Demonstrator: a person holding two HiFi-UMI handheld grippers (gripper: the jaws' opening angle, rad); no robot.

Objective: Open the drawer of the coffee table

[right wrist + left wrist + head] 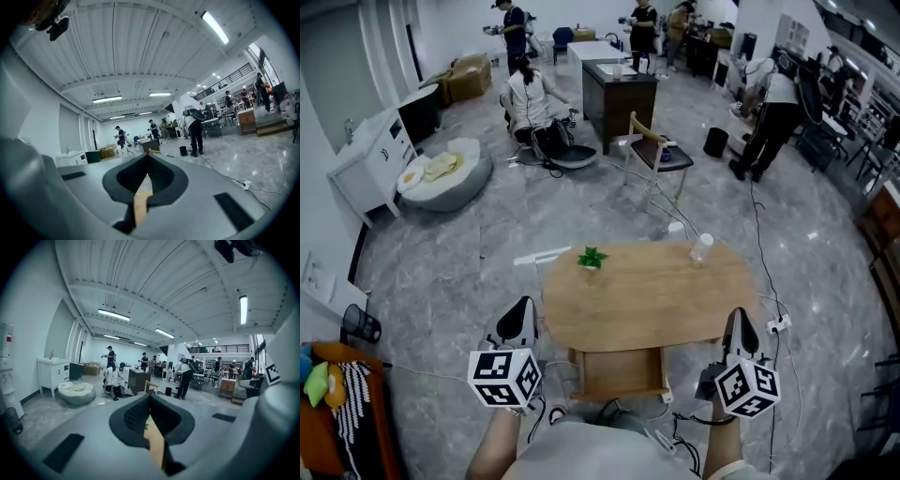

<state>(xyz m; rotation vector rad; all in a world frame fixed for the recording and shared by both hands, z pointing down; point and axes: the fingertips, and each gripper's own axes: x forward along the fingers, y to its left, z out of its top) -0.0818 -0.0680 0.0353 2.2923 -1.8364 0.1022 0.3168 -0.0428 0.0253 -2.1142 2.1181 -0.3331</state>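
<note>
The oval wooden coffee table (647, 300) stands just ahead of me in the head view. Its drawer (621, 373) is pulled out toward me on the near side, and its inside looks bare. My left gripper (521, 317) hangs in the air left of the drawer, apart from the table, jaws shut on nothing. My right gripper (739, 323) hangs right of the drawer, also shut and empty. Both gripper views look level across the room. The left gripper (150, 397) and the right gripper (148, 157) each show only a sliver of tabletop (157, 446) behind closed tips.
A small green plant (592, 258) and a plastic bottle (701, 247) sit on the table's far edge. A power strip (779, 325) with cables lies right of the table. A black bin (360, 323) stands left, a chair (656, 155) beyond, and several people farther back.
</note>
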